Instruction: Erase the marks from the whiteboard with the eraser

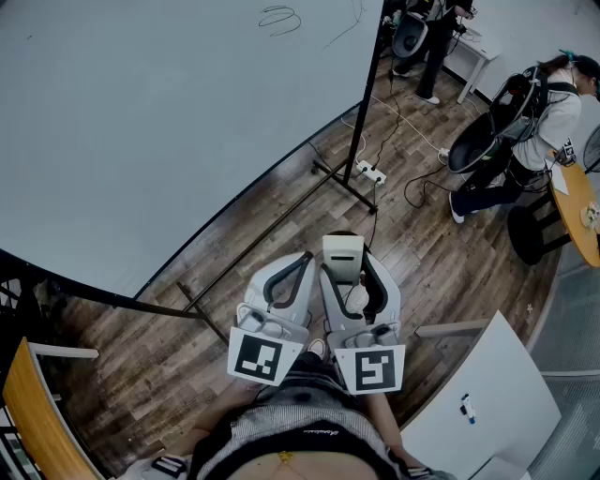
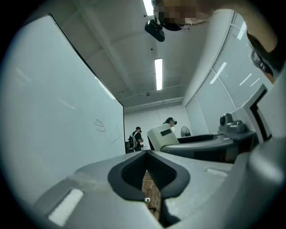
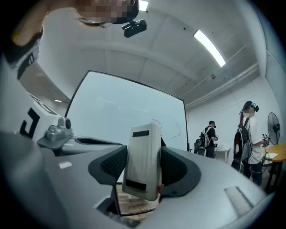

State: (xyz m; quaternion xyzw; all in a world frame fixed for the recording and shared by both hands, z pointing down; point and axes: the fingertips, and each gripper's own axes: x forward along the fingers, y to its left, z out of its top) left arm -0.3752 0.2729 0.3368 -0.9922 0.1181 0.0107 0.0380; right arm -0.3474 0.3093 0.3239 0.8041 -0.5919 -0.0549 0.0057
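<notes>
Two claws close to our body, well apart from the whiteboard (image 1: 141,122). The right claw (image 1: 354,281) is clamped on the eraser (image 3: 142,156), which sits slightly tilted between the pads with a good part poking past the tips. The left claw (image 2: 146,172) is empty, jaws together bar a thin slit.

Risks as we see them:
- Tilted grip: pressing on the board could pivot the eraser or pop it out.
- The marks (image 1: 279,19) sit high, near the board's far edge. That is a long reach, and a stroke could run off the edge onto the frame.
- The board hangs on a light stand and may swing or shift under a push.
- The stand foot (image 1: 342,183), power strip (image 1: 371,173) and cable (image 1: 412,141) lie on the floor along our path, so tripping or snagging is likely if we step in blind.

Room: wood floor ahead looks open up to the stand. People (image 1: 553,103) are well off to the right. A white panel (image 1: 487,394) lies just beside us on the right, so we keep that elbow in.
</notes>
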